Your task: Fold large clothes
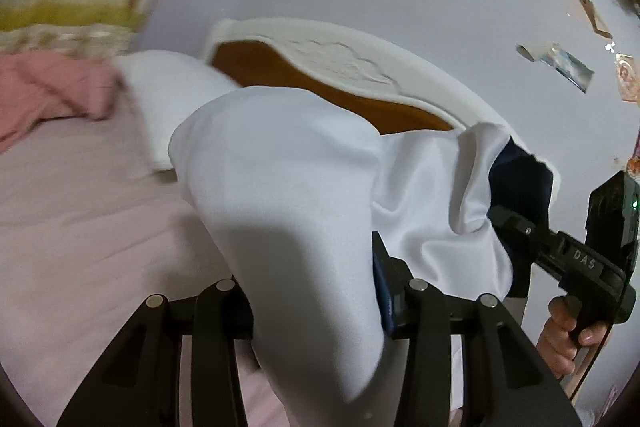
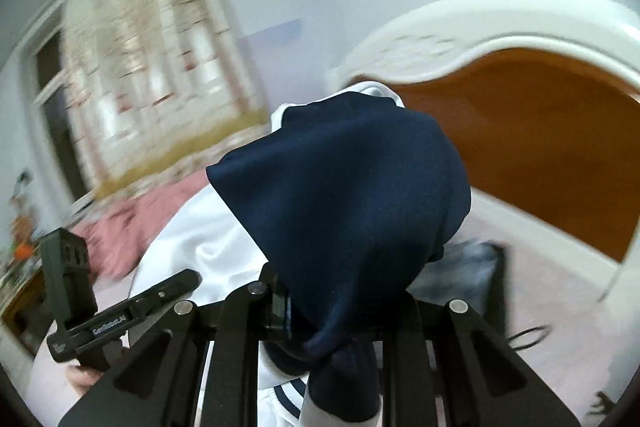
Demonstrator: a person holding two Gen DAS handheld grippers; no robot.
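Note:
A large white garment with a navy part hangs lifted above the bed. In the left wrist view the white cloth drapes over my left gripper, which is shut on a bunch of it; the fingertips are hidden under the fabric. To the right my right gripper bites the garment's navy edge, held by a hand. In the right wrist view navy cloth covers my right gripper, which is shut on it. The left gripper shows at lower left against white cloth.
The bed's pink sheet lies below, with a white pillow and a crumpled pink blanket at the far left. A white headboard with an orange panel stands behind. A curtained window is at the left.

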